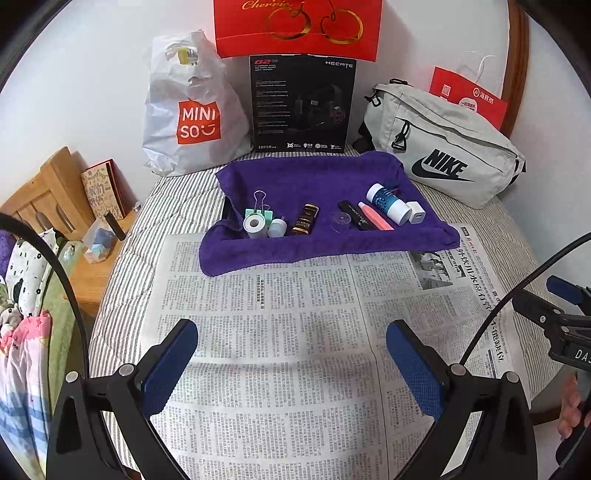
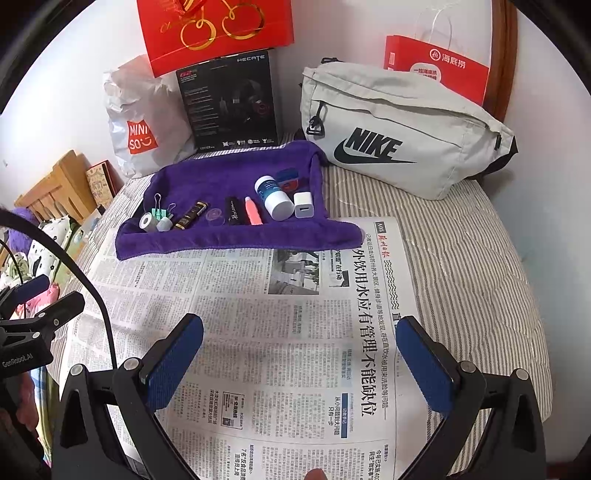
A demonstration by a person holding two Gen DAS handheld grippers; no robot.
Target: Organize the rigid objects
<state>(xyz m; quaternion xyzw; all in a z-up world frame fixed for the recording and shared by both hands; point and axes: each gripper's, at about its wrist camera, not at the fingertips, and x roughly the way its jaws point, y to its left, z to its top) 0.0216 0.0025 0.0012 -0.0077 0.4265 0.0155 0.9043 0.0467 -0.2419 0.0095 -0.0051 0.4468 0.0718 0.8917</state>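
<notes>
A purple towel-lined tray (image 1: 314, 177) (image 2: 229, 173) sits at the far end of a newspaper (image 1: 280, 332) (image 2: 258, 332). In it lie a green binder clip (image 1: 259, 213), a small tape roll (image 1: 254, 224), a brown tube (image 1: 305, 220) (image 2: 190, 215), a clear disc (image 1: 341, 220), a black tube (image 1: 354, 215), a pink tube (image 1: 376, 216) (image 2: 253, 211), a white and blue bottle (image 1: 388, 203) (image 2: 274, 199) and a white charger cube (image 1: 416, 212) (image 2: 303, 205). My left gripper (image 1: 291, 332) is open and empty above the newspaper. My right gripper (image 2: 299, 326) is open and empty above the newspaper.
Behind the tray stand a white Miniso bag (image 1: 192, 110), a black headset box (image 1: 301, 103), a red gift bag (image 1: 295, 26), a grey Nike pouch (image 1: 443, 147) (image 2: 399, 129) and a red paper bag (image 2: 439, 66). A wooden bedside stand (image 1: 74, 206) is left.
</notes>
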